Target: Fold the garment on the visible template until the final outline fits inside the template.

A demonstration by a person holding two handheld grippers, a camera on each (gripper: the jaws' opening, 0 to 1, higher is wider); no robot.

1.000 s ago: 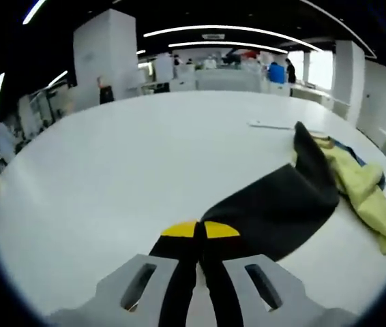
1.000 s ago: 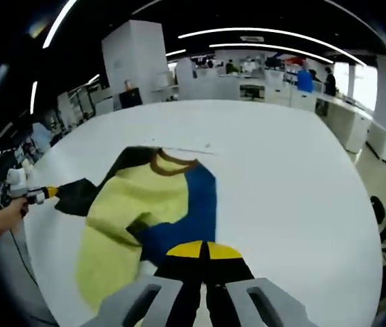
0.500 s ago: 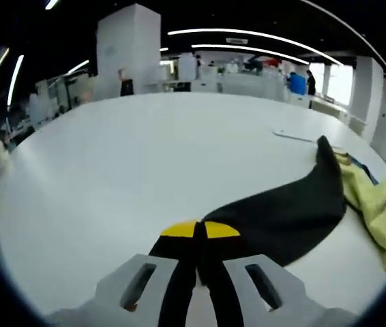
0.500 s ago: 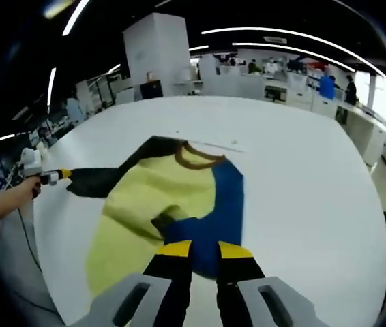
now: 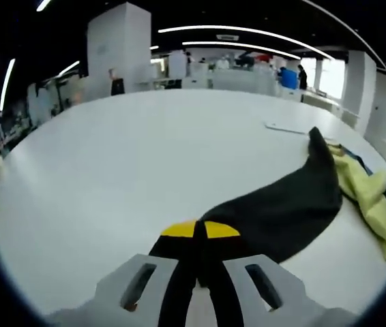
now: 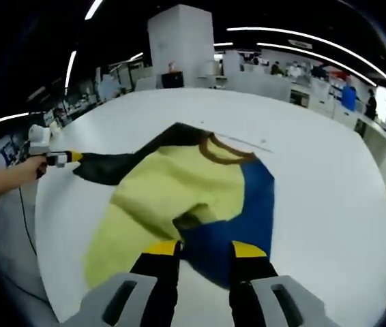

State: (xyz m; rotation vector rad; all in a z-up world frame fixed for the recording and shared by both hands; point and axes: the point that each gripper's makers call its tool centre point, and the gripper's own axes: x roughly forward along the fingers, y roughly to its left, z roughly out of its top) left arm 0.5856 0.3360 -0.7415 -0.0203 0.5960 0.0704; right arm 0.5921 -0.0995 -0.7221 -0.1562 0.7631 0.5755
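Two grippers are working the garment (image 6: 179, 197) lying on the white table (image 6: 329, 204). The left gripper (image 5: 200, 235) is clenching the black sleeve (image 5: 281, 211) and stretching it sideways — too much pull could drag the body askew. The right gripper (image 6: 205, 248) is hanging released above the blue hem; the template, possibly that thin line beyond the collar, is hard to see.

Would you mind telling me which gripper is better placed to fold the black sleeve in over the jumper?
Left. The left gripper is shut on the black sleeve, stretched out from the jumper. The right gripper is open at the blue side, holding nothing.
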